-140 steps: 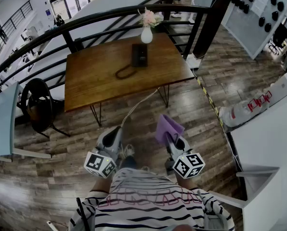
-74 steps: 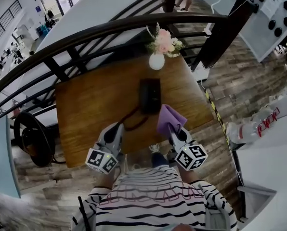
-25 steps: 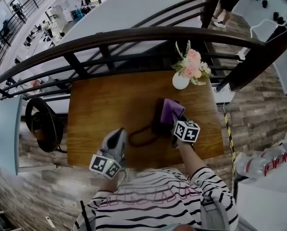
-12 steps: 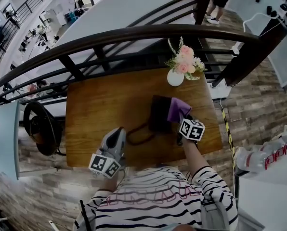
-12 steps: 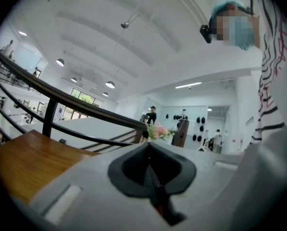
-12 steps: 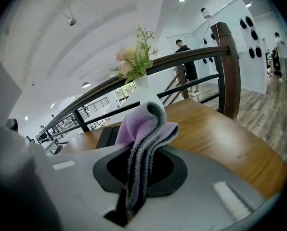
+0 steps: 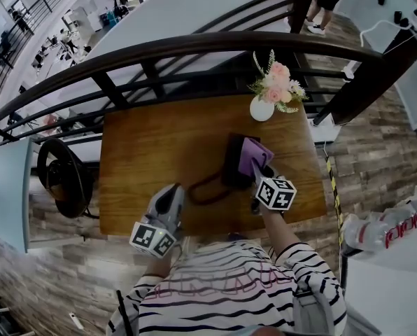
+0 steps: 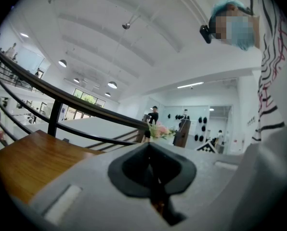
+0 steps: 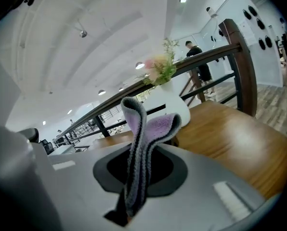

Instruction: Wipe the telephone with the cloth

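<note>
Head view, right gripper: I hold my right gripper (image 7: 256, 175) at the near right part of the telephone (image 7: 233, 161), jaws clamped on the cloth (image 7: 251, 154), so the purple fold lies across the set's top where I mean to rub

Head view, telephone: it lies flat on the wooden table (image 7: 152, 152), right of the middle, with its cord (image 7: 203, 191) looping off to the left; the vase of flowers (image 7: 262, 108) stands near its far end, so I judge that a long stroke away from me could knock the vase

Head view, left gripper: my left gripper (image 7: 170, 196) hangs at the table's near edge, well apart from the telephone and beside the cord, out of the cloth's way and not steadying the set

Left gripper view, jaws: pressed together with nothing between them; they point low across the table (image 8: 23, 162) towards the railing (image 8: 61, 105), idle

Right gripper view, grip: the jaws are closed on the cloth (image 9: 136, 162) low on its fold, so a free loop stands up past the tips; I judge that loose part does the wiping while the hard jaws keep off the set

Right gripper view, telephone: mostly hidden behind the cloth; only a dark sliver shows under the loop, and the vase is straight ahead

Step in hand: wiping the top, I judge, with much of the set not yet covered
</note>
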The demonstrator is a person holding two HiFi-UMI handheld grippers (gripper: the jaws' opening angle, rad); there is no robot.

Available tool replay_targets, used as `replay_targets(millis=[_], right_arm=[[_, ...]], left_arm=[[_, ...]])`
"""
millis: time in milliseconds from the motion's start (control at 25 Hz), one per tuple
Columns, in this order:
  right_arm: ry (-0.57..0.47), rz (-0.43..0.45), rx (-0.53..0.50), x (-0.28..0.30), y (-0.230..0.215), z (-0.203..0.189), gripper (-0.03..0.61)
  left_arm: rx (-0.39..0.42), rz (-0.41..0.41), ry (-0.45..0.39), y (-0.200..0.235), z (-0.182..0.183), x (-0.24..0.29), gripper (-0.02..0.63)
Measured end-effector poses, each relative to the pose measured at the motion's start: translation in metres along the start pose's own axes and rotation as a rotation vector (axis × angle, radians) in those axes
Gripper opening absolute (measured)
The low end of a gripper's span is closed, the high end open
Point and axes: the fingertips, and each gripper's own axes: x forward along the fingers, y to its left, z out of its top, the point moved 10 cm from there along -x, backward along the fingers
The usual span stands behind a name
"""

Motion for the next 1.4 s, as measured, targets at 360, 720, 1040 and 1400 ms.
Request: replay_targets(millis=[360, 720, 1040, 1400], right_arm=[[0.097, 0.143, -0.017, 0.045, 0.058, -0.031, 0.035], [0.143, 0.005, -0.016, 0.037, 0.022, -0.049, 0.035], [0.112, -0.131, 0.014, -0.002, -0.018, -0.053, 0.035], [0.069, -0.213, 0.045, -0.037, -0.043, -0.052, 0.036]], left_arm=[[0.002, 0.076, -0.006, 0.015, 0.006, -0.031, 0.0], [-0.005, 0.048, 0.007, 0.014, 0.003, -0.03, 0.0], [-0.009, -0.034, 0.025, 0.006, 0.0, -0.016, 0.0], [-0.005, -0.095, 0.033, -0.007, -0.008, -0.008, 0.0]])
